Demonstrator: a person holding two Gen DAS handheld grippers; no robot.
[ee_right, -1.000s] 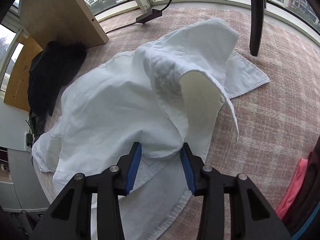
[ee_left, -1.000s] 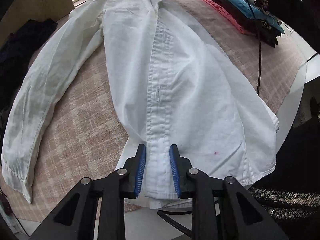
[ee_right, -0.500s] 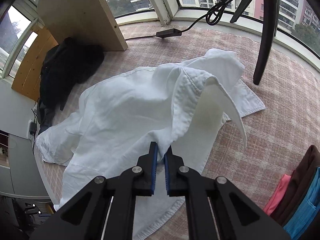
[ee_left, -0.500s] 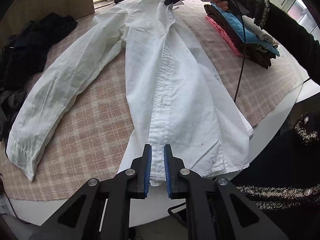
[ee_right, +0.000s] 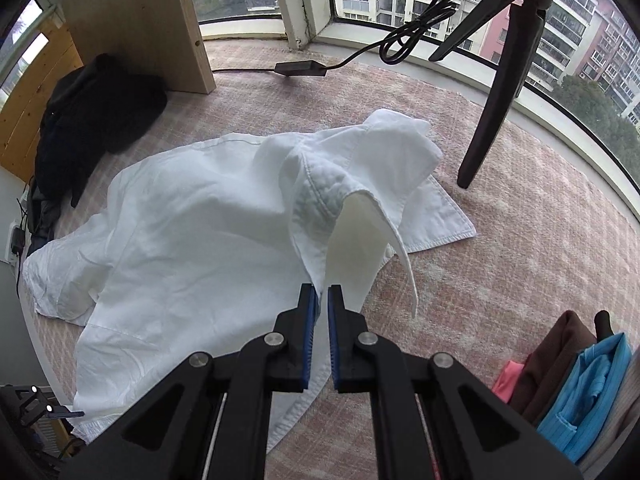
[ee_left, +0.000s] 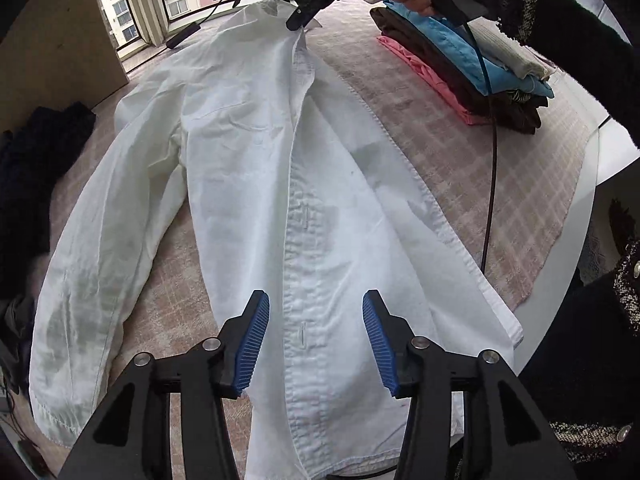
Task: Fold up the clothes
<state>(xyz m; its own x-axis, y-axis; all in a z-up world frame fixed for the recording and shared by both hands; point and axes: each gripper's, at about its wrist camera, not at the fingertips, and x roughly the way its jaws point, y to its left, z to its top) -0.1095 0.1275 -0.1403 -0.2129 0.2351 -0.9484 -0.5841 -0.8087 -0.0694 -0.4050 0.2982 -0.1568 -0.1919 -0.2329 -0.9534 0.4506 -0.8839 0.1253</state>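
Note:
A white button shirt [ee_left: 248,160] lies spread on the plaid cloth, one sleeve stretched out to the left. My left gripper [ee_left: 315,300] hovers over the button placket near the hem. Its jaws are opening, with the placket below and between them and the blue pads [ee_left: 254,336] clear of the fabric. At the far end my right gripper [ee_left: 298,24] pinches the shirt's front edge by the collar. In the right wrist view that gripper [ee_right: 322,292] is shut on the white shirt [ee_right: 192,220], and the collar [ee_right: 360,208] stands lifted off the cloth.
A stack of folded clothes [ee_left: 460,64], pink, brown and blue, sits at the right. A dark garment [ee_left: 36,160] is heaped at the left by a wooden board [ee_right: 140,20]. A tripod leg [ee_right: 492,100] and a power adapter [ee_right: 300,68] stand near the window. The white table edge [ee_left: 580,240] curves at right.
My left gripper let go of the placket near the hem, opened wide and moved up over the shirt. My right gripper closed on the shirt's edge by the collar and raised it slightly.

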